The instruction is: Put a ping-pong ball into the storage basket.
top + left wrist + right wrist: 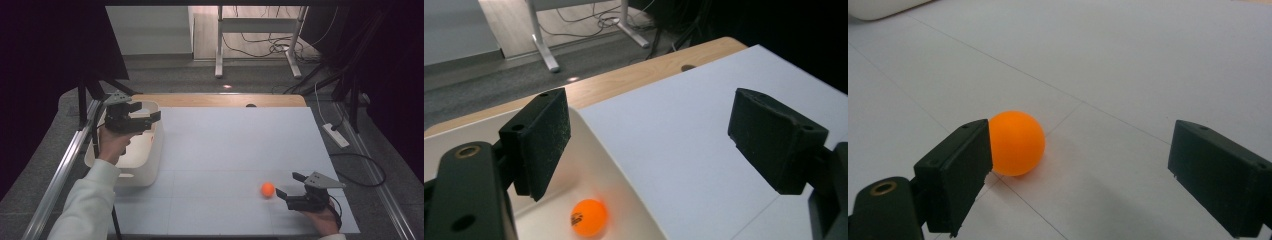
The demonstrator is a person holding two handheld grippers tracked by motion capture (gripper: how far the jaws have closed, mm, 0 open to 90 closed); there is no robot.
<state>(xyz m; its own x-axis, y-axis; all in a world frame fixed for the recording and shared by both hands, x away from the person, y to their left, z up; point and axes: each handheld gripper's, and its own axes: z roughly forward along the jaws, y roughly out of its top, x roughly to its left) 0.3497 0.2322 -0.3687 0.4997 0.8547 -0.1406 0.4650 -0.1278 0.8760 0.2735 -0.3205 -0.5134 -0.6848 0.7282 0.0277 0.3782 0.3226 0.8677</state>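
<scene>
White table mat point(235, 150) on wooden table. High view: left gripper point(150, 119) above white bin point(150, 165), jaws spread, empty; right gripper point(290, 184) spread beside orange ball point(268, 189). Left gripper view: second orange ball point(589, 218) lies inside bin. Right gripper view: ball just beyond one jaw tip, not pinched.

the left hand-held gripper point(150, 118) hides the white bin's point(150, 170) inside.
</scene>
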